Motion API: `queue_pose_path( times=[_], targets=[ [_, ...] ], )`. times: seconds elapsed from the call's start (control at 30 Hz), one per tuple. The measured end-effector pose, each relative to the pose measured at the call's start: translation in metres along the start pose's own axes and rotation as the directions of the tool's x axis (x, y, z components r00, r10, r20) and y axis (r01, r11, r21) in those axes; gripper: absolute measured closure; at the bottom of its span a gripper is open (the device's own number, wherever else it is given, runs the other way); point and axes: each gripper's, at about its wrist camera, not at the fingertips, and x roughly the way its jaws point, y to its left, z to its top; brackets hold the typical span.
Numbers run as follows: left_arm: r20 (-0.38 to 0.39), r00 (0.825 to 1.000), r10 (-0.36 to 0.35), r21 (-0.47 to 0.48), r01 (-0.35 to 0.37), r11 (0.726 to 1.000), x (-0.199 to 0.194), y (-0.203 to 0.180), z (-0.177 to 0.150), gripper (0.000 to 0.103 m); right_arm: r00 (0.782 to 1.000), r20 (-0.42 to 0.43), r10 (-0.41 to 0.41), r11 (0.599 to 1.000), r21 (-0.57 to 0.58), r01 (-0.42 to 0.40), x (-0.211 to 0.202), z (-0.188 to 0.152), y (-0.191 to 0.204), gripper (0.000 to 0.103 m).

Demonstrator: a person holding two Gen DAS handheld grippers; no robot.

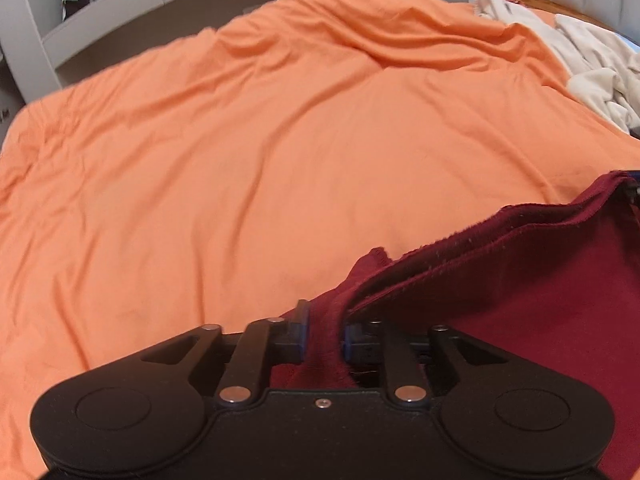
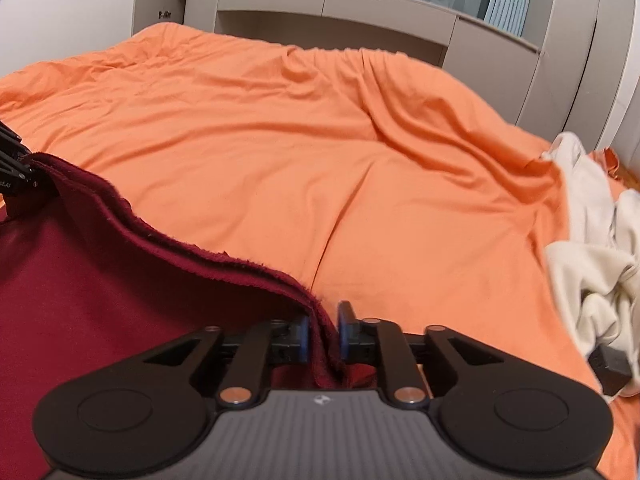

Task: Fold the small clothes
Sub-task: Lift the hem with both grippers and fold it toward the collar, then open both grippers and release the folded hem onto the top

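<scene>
A dark red garment (image 1: 500, 300) lies on the orange bedcover (image 1: 240, 160), its hem stretched between my two grippers. In the left wrist view, my left gripper (image 1: 325, 328) has a bunched corner of the red cloth between its blue pads, which stand apart without clamping it. The right wrist view shows the garment (image 2: 80, 280) running off to the left. Its near corner hangs between the parted pads of my right gripper (image 2: 322, 328), with a slit of bedcover (image 2: 320, 140) showing beside the right pad. Both grippers are low over the bed.
A heap of cream clothes (image 1: 600, 72) lies at the bed's right side (image 2: 592, 272), with a small black object (image 2: 610, 364) under it. Grey shelving (image 2: 360, 4) runs behind the bed's far edge. The bedcover is wrinkled.
</scene>
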Motion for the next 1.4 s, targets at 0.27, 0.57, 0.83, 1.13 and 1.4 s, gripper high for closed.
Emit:
queue_pose_path(
  times=[0.27, 0.57, 0.83, 1.13, 1.4],
  targets=[
    [-0.004, 0.998, -0.070, -0.043, 0.069, 0.997, 0.018, 0.018, -0.002, 0.016, 1.000, -0.012, -0.013, 0.999, 0.029, 0.013, 0.017, -0.003, -0.006, 0.024],
    [0.083, 0.989, -0.125, -0.169, 0.137, 0.976, -0.001, 0.063, -0.011, 0.005, 0.988, 0.010, -0.151, 0.982, 0.117, 0.149, 0.022, -0.012, -0.022, 0.010],
    [0.114, 0.984, -0.134, -0.177, 0.152, 0.972, -0.020, 0.078, -0.015, 0.003, 0.983, -0.008, -0.182, 0.974, 0.138, 0.181, 0.029, -0.011, -0.030, 0.008],
    [0.113, 0.992, -0.059, -0.148, 0.076, 0.986, -0.037, 0.071, -0.013, 0.001, 0.971, 0.030, -0.238, 0.965, 0.117, 0.233, 0.016, -0.012, -0.022, 0.006],
    [0.110, 0.994, -0.025, -0.127, 0.039, 0.991, -0.040, 0.049, -0.024, 0.001, 0.971, 0.062, -0.232, 0.972, 0.063, 0.228, -0.042, -0.033, -0.003, 0.000]
  ],
)
